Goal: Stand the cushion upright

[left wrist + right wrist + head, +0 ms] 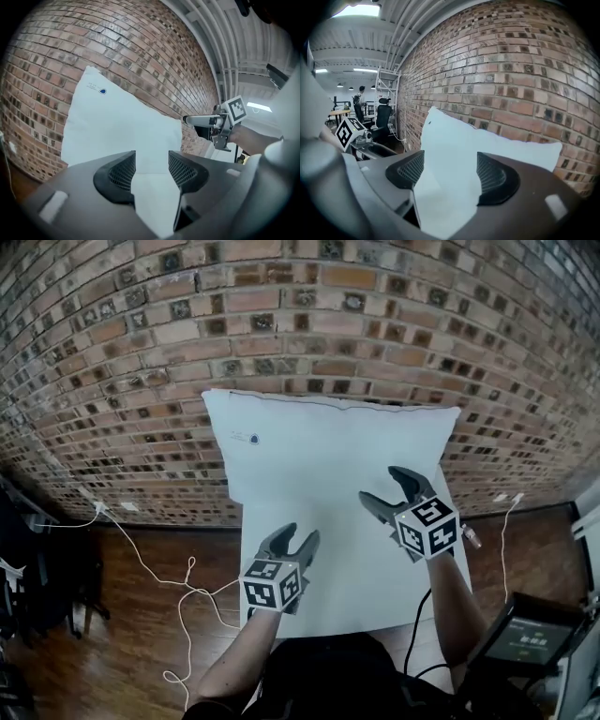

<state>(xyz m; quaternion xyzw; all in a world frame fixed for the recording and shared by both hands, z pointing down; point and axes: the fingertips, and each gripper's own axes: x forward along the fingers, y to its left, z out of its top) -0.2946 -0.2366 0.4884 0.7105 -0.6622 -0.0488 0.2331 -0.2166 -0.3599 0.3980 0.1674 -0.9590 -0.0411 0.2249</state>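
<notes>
- Leaning back on the brick wall (281, 324), the cushion (328, 451) stands on one long edge at the far end of the white table (356, 587). The wall behind it seems to be what props it, so it needs no grip from you.
- Your left gripper (298, 535) hovers over the table, well short of the cushion. Its jaws are spread, and only bare table and cushion show through the gap, so nothing is pinched.
- Your right gripper (380, 486) sits higher and nearer, in front of the cushion's lower right part but apart from it. Its jaws are likewise parted and empty.
- With both tools clear, I judge that the cushion is balancing on its own and the standing is done. What remains is to check that it stays put.
- The cushion's long axis runs side to side along the wall. Its broad face looks back at you and its top edge is uppermost, tipped slightly toward the bricks. A small dark mark sits near its upper left corner.
</notes>
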